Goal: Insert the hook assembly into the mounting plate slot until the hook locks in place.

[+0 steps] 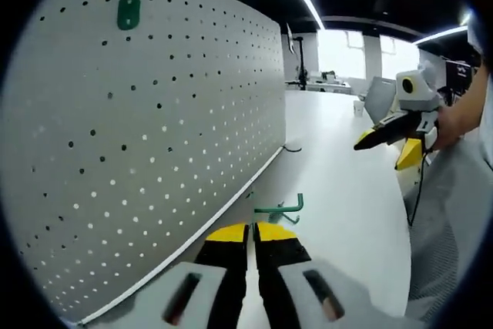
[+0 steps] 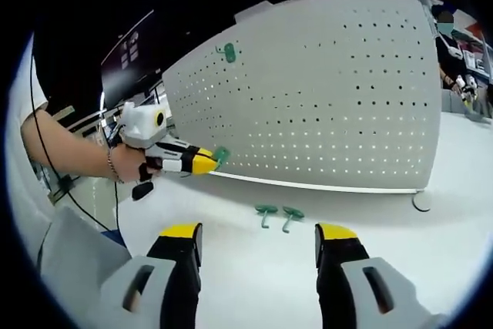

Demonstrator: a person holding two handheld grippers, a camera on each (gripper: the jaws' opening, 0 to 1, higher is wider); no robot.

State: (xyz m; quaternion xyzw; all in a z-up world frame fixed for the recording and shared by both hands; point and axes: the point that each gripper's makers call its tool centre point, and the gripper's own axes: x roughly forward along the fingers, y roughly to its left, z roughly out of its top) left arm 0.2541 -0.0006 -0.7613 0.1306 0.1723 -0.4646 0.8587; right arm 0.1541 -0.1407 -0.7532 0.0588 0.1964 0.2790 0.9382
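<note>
The left claw (image 1: 252, 235) is clenched on a green hook (image 1: 282, 208) that juts just past its yellow tips, beside the pegboard (image 1: 154, 136). The right claw (image 2: 258, 236) is released, its jaws wide apart; two green hooks (image 2: 277, 215) lie on the white surface (image 2: 254, 267) just ahead, between the jaws. Another hook (image 2: 227, 52) hangs high on the board.

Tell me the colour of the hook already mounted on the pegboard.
Green; the small mounted plastic hook shows best in the left gripper view.
</note>
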